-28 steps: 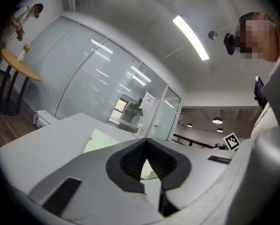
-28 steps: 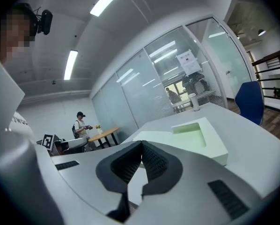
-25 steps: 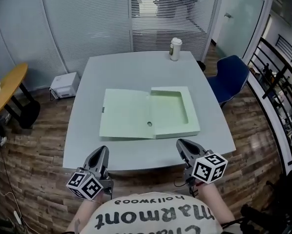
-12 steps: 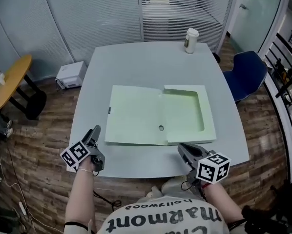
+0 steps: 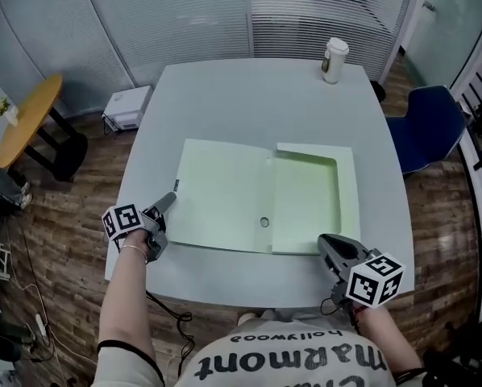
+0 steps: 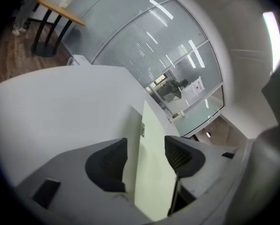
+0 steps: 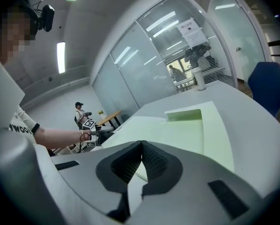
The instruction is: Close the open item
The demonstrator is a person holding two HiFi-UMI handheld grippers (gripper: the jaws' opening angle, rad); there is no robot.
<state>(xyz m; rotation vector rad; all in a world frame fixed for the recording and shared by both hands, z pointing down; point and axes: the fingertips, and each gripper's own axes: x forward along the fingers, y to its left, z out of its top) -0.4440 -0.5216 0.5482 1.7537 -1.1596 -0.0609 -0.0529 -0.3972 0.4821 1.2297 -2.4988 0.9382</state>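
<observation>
Green folder (image 5: pixel 265 208) cover edge lies inside the left claw (image 6: pixel 147 148), jaws just opened.

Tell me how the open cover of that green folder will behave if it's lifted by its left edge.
Probably stiff: the cover lies flat as one straight-edged board, so it should swing as a panel rather than droop. Likely light, since it looks like a thin sheet. The tray half might slide on the smooth table while the cover swings.

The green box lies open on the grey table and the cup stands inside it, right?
No. The green box lies open on the grey table, but the cup stands apart from it, near the table's far edge; the head view shows this.
</observation>
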